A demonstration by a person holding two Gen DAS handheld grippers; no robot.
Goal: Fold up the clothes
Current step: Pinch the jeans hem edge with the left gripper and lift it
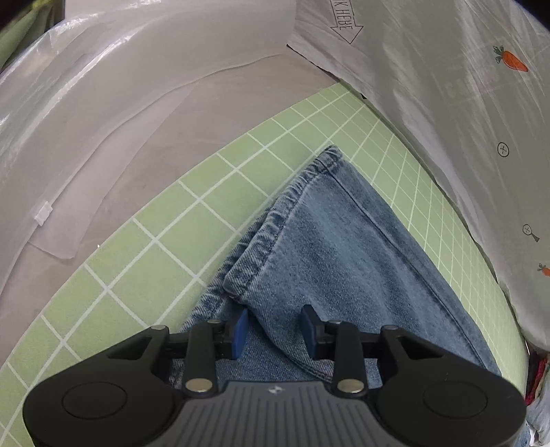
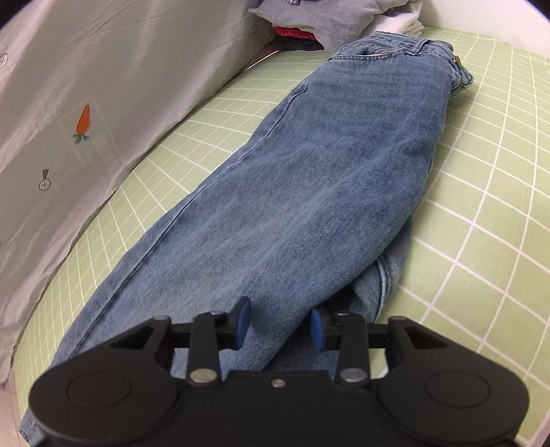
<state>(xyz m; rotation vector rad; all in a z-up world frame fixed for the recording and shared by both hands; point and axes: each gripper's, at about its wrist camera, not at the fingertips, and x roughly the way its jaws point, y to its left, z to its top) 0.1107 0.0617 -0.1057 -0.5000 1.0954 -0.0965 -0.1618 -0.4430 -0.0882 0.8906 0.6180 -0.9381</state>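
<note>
The left claw [image 1: 275,331] has its blue pads apart, with a fold of the jeans [image 1: 343,254] lying between them near the hems. The right claw [image 2: 280,326] is likewise parted around a ridge of the jeans [image 2: 309,165]. The jeans lie lengthwise, legs stacked, on a green checked sheet [image 2: 481,206]. A grey carrot-print cloth [image 2: 86,103] runs beside them; piled clothes [image 2: 326,20] sit beyond the waistband.

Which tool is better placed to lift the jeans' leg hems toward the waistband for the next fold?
Left. The left tool is open right behind the hems; the right tool is open over mid-leg denim.
</note>
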